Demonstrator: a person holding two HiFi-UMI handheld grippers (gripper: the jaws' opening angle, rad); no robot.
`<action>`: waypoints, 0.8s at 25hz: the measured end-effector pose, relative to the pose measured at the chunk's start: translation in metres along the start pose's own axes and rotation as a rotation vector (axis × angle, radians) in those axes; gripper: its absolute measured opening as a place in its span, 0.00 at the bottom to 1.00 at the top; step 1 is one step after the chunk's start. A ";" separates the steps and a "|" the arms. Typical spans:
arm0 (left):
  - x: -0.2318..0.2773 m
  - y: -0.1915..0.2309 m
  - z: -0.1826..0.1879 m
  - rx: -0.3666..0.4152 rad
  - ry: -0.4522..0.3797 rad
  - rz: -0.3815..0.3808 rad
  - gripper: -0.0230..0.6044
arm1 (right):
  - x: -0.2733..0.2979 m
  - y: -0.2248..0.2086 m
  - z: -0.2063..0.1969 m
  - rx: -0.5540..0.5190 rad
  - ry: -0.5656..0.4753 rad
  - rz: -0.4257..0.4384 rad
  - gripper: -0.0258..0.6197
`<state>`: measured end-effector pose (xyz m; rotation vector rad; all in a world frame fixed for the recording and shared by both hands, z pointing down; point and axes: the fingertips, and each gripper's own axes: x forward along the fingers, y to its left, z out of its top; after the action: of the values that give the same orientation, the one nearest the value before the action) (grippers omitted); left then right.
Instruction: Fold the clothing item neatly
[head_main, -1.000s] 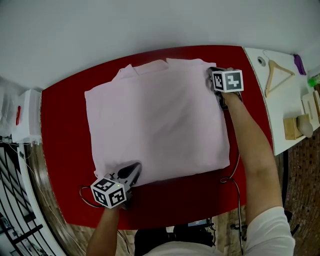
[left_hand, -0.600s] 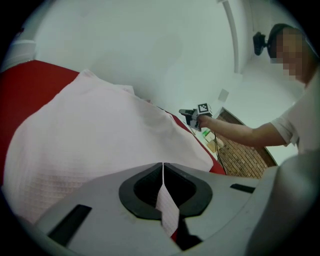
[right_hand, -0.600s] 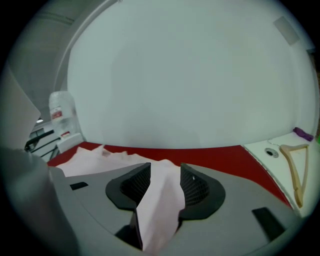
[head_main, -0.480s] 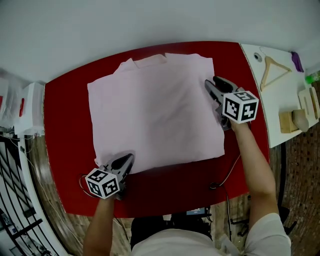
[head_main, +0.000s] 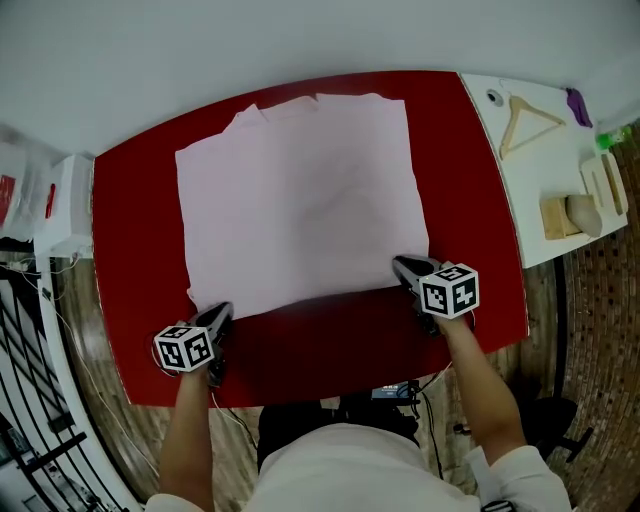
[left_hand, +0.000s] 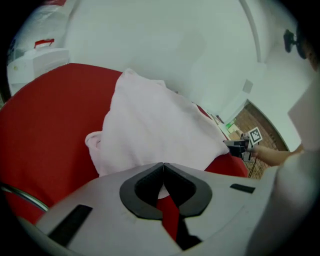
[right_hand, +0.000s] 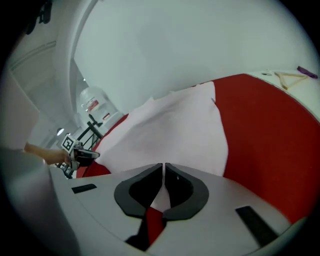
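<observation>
Pinching near corners of the garment (head_main: 300, 200): left gripper (head_main: 225, 309) fingers shut, right gripper (head_main: 399, 264) fingers just closed.

The right gripper (head_main: 402, 266), its jaws just closing with cloth between them, covers the pink garment's (head_main: 300, 200) near right corner. The left gripper (head_main: 222, 311) hides part of its near left edge. At far right, the white side table (head_main: 530, 175) is cut off, and the tan items (head_main: 572, 213) on it are too small to identify.
</observation>
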<state>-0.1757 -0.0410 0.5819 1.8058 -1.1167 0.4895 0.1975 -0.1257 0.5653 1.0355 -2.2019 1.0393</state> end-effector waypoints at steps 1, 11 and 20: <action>0.000 0.004 -0.002 -0.022 -0.006 -0.006 0.05 | -0.003 -0.009 -0.005 0.004 0.005 -0.008 0.08; -0.010 0.023 0.000 -0.050 -0.054 0.034 0.04 | -0.012 -0.034 -0.001 -0.100 -0.020 -0.087 0.06; -0.008 0.024 0.004 -0.038 -0.081 0.049 0.04 | -0.007 -0.036 0.000 -0.073 -0.024 -0.121 0.06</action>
<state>-0.2009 -0.0443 0.5868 1.7824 -1.2200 0.4241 0.2306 -0.1380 0.5766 1.1381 -2.1507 0.8907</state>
